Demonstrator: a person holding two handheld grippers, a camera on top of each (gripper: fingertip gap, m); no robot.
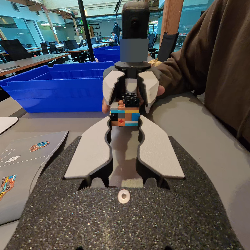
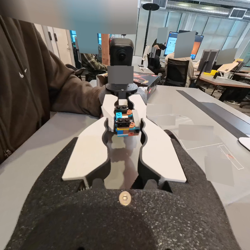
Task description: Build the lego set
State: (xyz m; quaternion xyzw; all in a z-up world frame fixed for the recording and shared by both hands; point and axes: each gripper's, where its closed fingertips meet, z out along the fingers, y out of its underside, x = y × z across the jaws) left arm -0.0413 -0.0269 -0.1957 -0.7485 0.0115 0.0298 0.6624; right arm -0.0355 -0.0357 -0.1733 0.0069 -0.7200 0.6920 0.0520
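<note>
Grey table (image 1: 182, 121) underneath. Blue plastic bins (image 1: 56, 93) at 10 o'clock in left view, grey instruction booklet (image 1: 31, 155) at 8. Left claw (image 1: 125, 119) clamped on multicoloured brick lego block (image 1: 125, 117), lifted off table at centre. Right claw (image 2: 123, 129) opposite, gripping same block's other end.

Lego block (image 1: 124, 118) in teal, orange, yellow, brown, black; white tongs (image 1: 124, 120); blue bins (image 1: 56, 89).
</note>
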